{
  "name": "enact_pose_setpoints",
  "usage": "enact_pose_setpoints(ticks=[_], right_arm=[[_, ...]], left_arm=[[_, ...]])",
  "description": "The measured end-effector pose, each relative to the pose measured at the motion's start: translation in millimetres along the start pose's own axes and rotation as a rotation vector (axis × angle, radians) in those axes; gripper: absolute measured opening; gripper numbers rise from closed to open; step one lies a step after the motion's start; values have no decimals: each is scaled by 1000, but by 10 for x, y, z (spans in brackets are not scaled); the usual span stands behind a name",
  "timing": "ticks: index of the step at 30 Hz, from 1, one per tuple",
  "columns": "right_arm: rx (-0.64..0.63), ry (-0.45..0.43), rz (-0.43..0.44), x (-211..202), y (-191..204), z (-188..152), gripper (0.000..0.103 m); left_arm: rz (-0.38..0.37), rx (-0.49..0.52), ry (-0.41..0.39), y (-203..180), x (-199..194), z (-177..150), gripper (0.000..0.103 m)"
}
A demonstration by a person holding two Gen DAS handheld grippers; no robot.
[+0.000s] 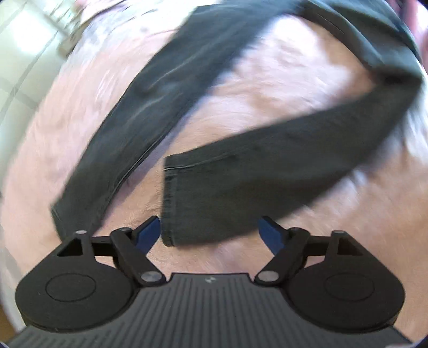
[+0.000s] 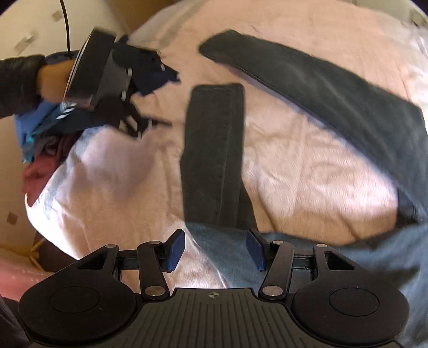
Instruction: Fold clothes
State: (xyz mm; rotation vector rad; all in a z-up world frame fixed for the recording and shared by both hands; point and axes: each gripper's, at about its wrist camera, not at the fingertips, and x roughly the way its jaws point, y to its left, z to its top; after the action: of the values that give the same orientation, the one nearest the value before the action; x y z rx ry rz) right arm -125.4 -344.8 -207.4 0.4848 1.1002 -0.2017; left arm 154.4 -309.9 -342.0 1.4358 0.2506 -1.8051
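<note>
Across the middle of the pink bed cover, the dark trousers are lying splayed, both the left gripper and right gripper gaping empty, risking a crooked fold if one leg hem is pinched alone.

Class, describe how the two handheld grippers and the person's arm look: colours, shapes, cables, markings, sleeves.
Both the left gripper and the right gripper are matte black, with a ribbed body, two round discs, silver pivot pins and blue ribbed pads. A small crosshair mark sits at the centre. The hand wears a dark sleeve; a thin black cable rises above it.
</note>
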Motion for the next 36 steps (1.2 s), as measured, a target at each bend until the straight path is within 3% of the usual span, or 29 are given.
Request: enact_pose_setpoints(ticks=[5, 7, 9, 10, 12, 14, 19, 23, 25, 29, 33, 36], right_arm=[[179, 6, -62, -8, -312, -180, 55], [241, 7, -85, -19, -425, -275, 55], [280, 21, -111, -39, -514, -367, 55], [294, 30, -124, -51, -554, -406, 55], [309, 42, -144, -96, -595, -475, 55], [322, 47, -153, -146, -627, -536, 55], [345, 52, -154, -199, -747, -600, 55], [364, 34, -107, -209, -846, -593, 55], [350, 19, -82, -242, -863, -570, 55], [295, 9, -65, -253, -888, -564, 55], [306, 22, -96, -213, -1001, -638, 55], [354, 4, -129, -337, -1078, -724, 55]], left_arm=[[-146, -209, -13, 619, 446, -4, 85], [-203, -256, -1, 697, 511, -7, 61], [-261, -284, 20, 682, 514, -11, 8], [-276, -291, 28, 663, 472, -22, 4], [-242, -279, 28, 577, 155, -99, 2], [-225, -335, 14, 534, -273, -244, 1], [-123, -599, 63, 256, -1539, -699, 1], [-144, -831, 132, -73, -2472, -936, 1], [-162, -874, 183, -204, -2765, -968, 0], [-235, -970, 289, -354, -2883, -1126, 0], [-205, -1109, 412, -385, -2336, -1490, 1], [-148, -1064, 536, -438, -1906, -1625, 4]])
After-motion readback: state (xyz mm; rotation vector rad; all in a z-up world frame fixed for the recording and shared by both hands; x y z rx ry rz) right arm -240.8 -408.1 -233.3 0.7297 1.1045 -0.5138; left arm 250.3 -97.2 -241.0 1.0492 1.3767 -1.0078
